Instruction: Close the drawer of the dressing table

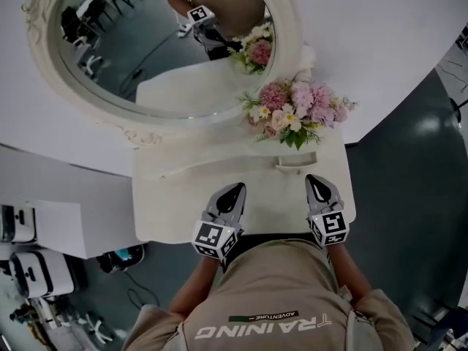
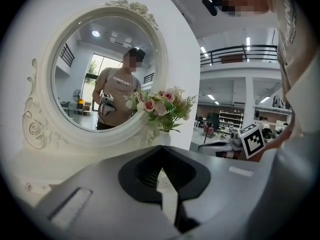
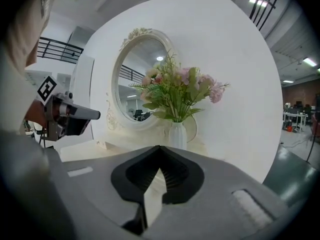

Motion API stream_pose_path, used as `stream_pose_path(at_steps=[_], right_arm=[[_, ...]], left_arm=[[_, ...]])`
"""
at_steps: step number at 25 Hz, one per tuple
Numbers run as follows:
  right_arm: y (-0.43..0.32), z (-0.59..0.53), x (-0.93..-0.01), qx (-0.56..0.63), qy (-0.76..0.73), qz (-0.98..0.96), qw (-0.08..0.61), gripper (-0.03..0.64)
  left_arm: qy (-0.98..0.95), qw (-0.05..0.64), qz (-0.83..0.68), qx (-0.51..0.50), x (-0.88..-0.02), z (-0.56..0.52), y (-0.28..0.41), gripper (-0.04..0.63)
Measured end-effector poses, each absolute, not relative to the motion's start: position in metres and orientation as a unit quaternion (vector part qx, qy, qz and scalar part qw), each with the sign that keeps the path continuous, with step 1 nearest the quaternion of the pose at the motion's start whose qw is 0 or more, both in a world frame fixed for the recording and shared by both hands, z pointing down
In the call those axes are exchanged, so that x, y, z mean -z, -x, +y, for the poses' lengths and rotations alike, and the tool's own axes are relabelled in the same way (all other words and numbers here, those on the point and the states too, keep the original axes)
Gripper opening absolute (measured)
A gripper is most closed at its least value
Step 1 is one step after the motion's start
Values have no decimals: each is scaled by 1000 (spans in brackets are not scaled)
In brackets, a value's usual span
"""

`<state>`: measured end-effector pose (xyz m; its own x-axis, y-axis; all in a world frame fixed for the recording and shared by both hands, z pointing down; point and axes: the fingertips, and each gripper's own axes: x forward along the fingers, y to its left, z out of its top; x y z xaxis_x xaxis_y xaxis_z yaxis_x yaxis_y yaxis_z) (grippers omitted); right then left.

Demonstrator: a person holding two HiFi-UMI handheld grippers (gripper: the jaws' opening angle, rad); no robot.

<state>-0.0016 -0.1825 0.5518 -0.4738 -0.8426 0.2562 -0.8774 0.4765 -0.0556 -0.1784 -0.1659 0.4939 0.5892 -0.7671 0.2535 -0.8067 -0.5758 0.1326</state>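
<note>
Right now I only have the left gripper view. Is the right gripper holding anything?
Observer: No. In its own view the right gripper has its jaws together with nothing between them.
Operator: Where is it over the table?
Observer: Head view: over the dressing table front edge, on the side of the flowers, level with the left gripper.
Operator: Drawer open?
Observer: Cannot tell. The head view shows only a dark strip under the front edge between the grippers, partly hidden by the person's torso.
</note>
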Motion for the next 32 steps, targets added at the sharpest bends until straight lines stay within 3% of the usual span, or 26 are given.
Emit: stream_pose_path(at_steps=[9, 20, 32], right_arm=[[-10, -192, -585, -122, -499, -851, 104, 2], [-4, -201, -671, -200, -481, -834, 182, 2], [9, -201, -717, -256, -470, -819, 208, 2]], left_arm=[[-867, 163, -467, -67, -512, -182, 164, 15], [-880, 168, -436, -89, -518, -198, 137, 15], [-862, 187, -458, -109, -530, -196, 161, 15]])
